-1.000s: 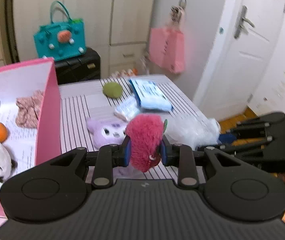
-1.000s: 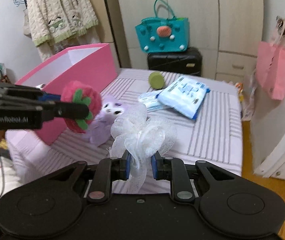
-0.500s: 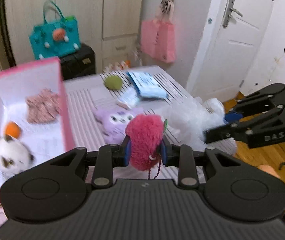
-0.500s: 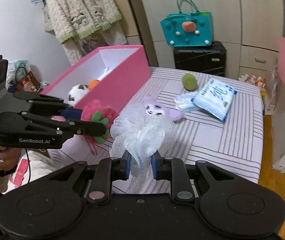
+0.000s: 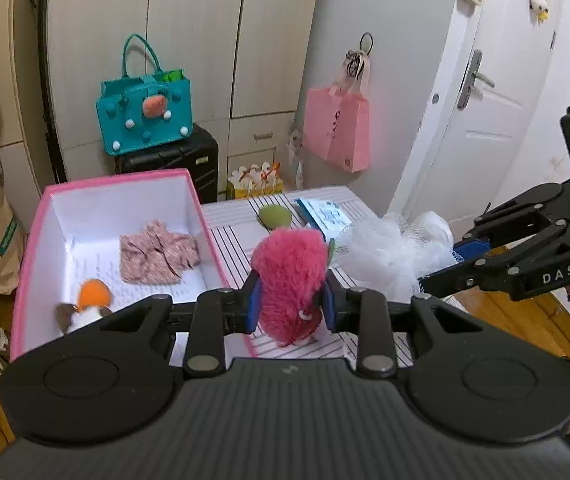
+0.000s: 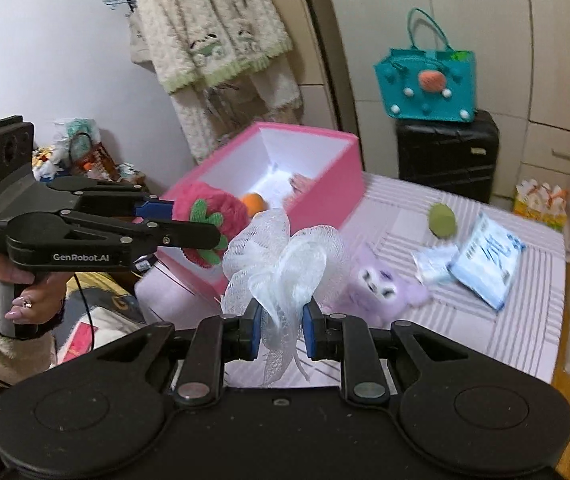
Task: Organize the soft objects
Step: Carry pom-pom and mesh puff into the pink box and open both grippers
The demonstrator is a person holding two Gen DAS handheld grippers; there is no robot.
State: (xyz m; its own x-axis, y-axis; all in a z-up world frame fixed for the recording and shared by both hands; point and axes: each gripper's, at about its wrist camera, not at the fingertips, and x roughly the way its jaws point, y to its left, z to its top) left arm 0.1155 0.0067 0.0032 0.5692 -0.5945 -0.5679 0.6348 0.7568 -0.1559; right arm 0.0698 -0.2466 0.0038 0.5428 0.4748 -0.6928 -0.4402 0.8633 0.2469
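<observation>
strawberry plush (image 5: pixel 287 284) | clamped in left hand-held gripper (image 5: pixel 288 304) | mesh pouf (image 6: pixel 281 264) pinched in right hand-held gripper (image 6: pixel 281 330) | best released low inside pink box (image 5: pixel 33 264)

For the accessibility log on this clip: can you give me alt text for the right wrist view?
The right gripper is shut on a white mesh bath pouf, held above a striped table. To its left, the left gripper holds a red strawberry plush beside an open pink box; a purple plush lies on the table.
</observation>
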